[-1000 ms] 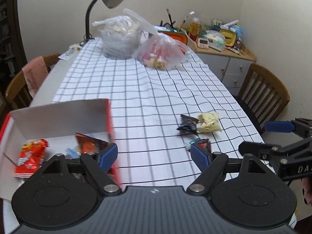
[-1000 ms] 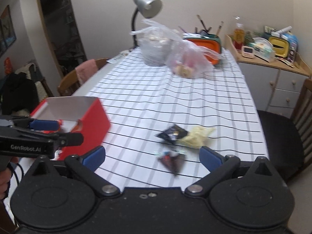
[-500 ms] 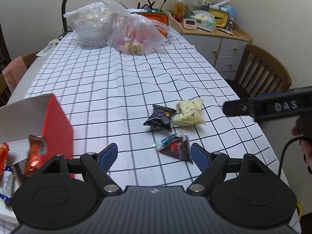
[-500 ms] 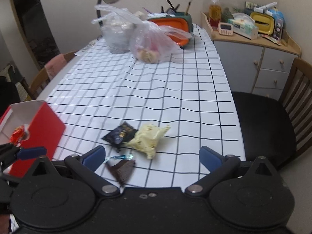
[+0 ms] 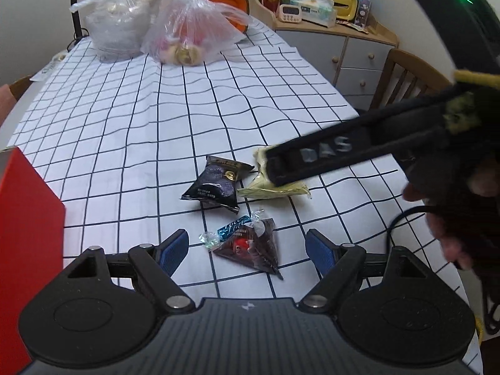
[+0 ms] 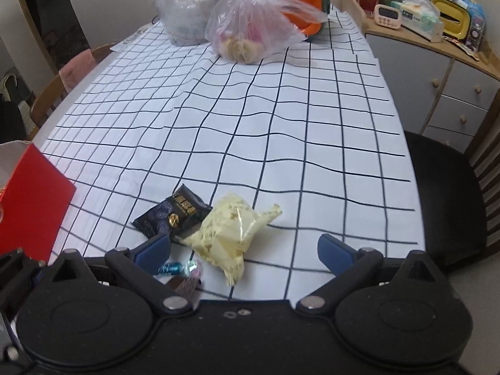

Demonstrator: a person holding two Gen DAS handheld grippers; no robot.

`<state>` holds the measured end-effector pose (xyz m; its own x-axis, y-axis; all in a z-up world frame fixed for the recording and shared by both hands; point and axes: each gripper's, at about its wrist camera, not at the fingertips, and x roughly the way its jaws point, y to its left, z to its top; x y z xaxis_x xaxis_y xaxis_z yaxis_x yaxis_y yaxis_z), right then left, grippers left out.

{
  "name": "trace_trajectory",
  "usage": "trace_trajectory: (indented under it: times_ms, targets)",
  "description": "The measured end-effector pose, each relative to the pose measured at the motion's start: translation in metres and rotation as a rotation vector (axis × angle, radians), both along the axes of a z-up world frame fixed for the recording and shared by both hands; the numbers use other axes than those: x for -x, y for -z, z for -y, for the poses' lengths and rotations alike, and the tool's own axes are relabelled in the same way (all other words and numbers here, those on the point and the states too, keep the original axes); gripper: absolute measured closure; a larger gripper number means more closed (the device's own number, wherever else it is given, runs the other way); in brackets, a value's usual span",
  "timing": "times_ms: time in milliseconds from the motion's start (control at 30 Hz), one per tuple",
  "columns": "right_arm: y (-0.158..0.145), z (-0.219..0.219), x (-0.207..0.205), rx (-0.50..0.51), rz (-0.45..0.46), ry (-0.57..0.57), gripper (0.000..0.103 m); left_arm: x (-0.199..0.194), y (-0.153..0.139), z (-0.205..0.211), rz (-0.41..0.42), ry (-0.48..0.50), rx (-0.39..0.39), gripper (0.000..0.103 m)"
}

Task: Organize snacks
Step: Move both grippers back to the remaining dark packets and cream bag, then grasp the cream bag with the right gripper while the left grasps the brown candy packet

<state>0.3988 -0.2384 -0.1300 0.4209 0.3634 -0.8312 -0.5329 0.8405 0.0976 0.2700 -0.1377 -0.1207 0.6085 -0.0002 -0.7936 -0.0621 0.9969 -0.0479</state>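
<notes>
The left hand-held gripper (image 5: 247, 248) is seen spread wide and empty, low over the checked surface (image 5: 131, 143). Between its blue fingertips a brown triangular snack packet (image 5: 250, 248) is found, with a blue-wrapped candy (image 5: 231, 230) touching its far left edge. Just beyond these, a black snack packet (image 5: 215, 184) is observed lying flat. To its right a pale yellow snack packet (image 5: 272, 187) is noted, partly covered by a finger of the right hand-held gripper (image 6: 243, 251). That gripper is likewise seen wide apart, holding nothing, with the yellow packet between its fingertips and the black packet by its left fingertip. A red box (image 5: 28, 218) stands at the left of both grippers. Two clear plastic bags (image 5: 193, 31) are recorded at the far end of the surface.
</notes>
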Motion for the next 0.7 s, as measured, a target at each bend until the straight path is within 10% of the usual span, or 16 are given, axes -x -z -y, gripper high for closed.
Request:
trace_trajectory:
  times_ms: [467, 700]
  targets:
    - [0.030, -0.013, -0.019, -0.014, -0.058, -0.007, 0.016, -0.027, 0.026, -0.012, -0.106, -0.060, 0.085, 0.023]
    - [0.036, -0.013, -0.020, -0.050, -0.080, -0.007, 0.026, -0.030, 0.028, -0.013, -0.135, -0.065, 0.110, 0.042]
